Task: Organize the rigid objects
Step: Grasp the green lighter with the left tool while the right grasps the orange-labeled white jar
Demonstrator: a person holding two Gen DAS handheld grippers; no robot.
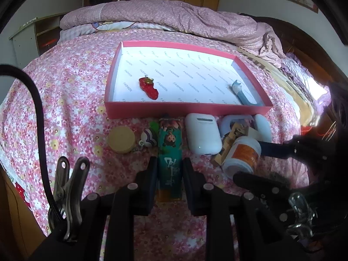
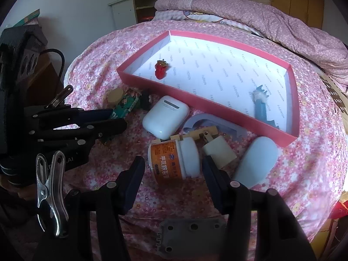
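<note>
Left gripper (image 1: 169,169) jaws clamped on teal lighter (image 1: 170,152), just before pink box (image 1: 187,108). Right gripper (image 2: 174,169) jaws spread around white jar (image 2: 174,158), untouched, near the box.

Legible markings, as I read them:

1. Pink tray (image 1: 187,108), white lining: the word "FASHION" printed in repeating diagonal rows across the whole floor; clear in both views.
2. White jar (image 2: 174,158), orange label: Chinese characters and a small blue round logo, too blurred for me to read.
3. Teal carton (image 1: 170,152): large pale brush characters, not legible; a barcode shows on its side in my right view.
</note>
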